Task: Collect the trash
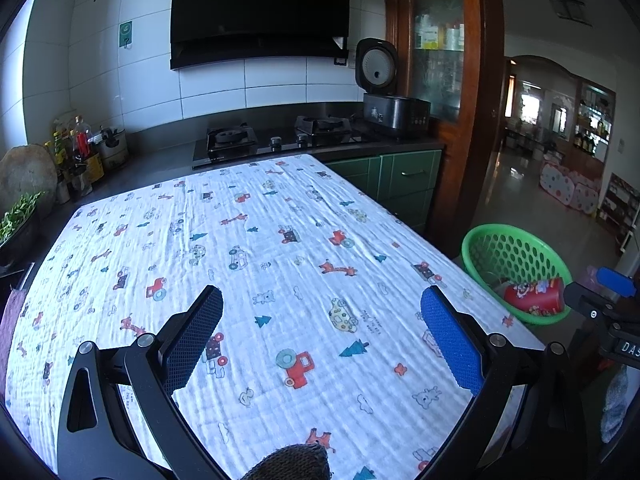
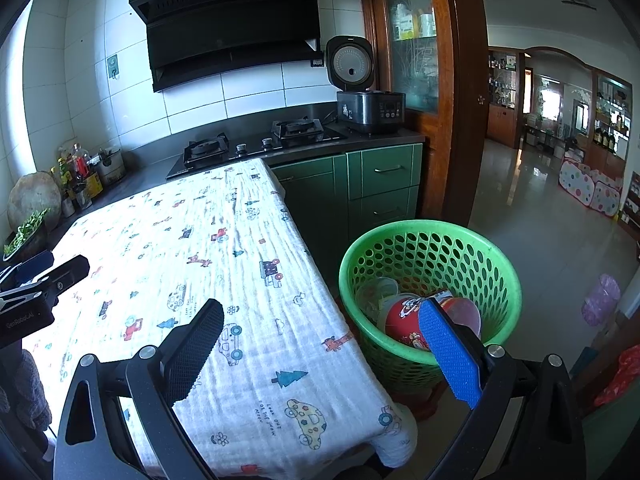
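Both gripper jaws gape empty: left gripper [image 1: 322,322] over my desk [image 1: 256,240], right gripper [image 2: 322,344] near the green basket [image 2: 500,256]; cloth print reads "LOOK OUT".

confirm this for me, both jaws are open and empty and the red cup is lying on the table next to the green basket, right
Not quite. The red cup is lying inside the green basket, not on the table; the right wrist view shows it among clear plastic tubs in there. The rest holds: the left gripper and right gripper have open, empty jaws.
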A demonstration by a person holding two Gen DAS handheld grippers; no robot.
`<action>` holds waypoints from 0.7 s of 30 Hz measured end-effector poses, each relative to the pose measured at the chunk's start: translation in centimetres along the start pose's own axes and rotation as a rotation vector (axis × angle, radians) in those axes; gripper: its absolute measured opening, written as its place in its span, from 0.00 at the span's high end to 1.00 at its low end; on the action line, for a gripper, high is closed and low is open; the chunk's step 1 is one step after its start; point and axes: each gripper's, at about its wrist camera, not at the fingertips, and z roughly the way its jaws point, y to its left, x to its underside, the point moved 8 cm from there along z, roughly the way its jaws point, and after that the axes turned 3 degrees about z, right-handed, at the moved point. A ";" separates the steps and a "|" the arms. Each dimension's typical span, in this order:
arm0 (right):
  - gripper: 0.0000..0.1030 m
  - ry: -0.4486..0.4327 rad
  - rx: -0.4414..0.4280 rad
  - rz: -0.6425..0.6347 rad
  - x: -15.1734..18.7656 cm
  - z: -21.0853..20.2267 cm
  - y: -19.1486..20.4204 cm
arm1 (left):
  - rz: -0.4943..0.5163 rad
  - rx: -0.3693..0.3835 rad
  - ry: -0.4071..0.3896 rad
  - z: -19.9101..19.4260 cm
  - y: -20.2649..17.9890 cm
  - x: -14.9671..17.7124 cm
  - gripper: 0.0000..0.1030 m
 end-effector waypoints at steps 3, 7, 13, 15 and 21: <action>0.08 0.001 -0.001 0.001 0.1 0.0 0.0 | 0.001 -0.001 -0.001 0.0 0.0 0.0 0.05; 0.08 0.000 -0.004 0.001 0.1 0.0 0.1 | 0.009 0.000 -0.007 0.0 -0.2 0.0 0.05; 0.08 0.002 -0.006 0.001 0.2 0.0 0.1 | 0.016 -0.019 -0.017 0.0 0.0 -0.1 0.05; 0.08 0.002 -0.007 0.001 0.1 0.0 0.2 | 0.011 -0.014 -0.012 0.1 0.2 -0.2 0.05; 0.08 0.003 -0.012 -0.001 0.2 0.0 0.3 | 0.005 -0.020 -0.006 0.2 0.3 -0.1 0.05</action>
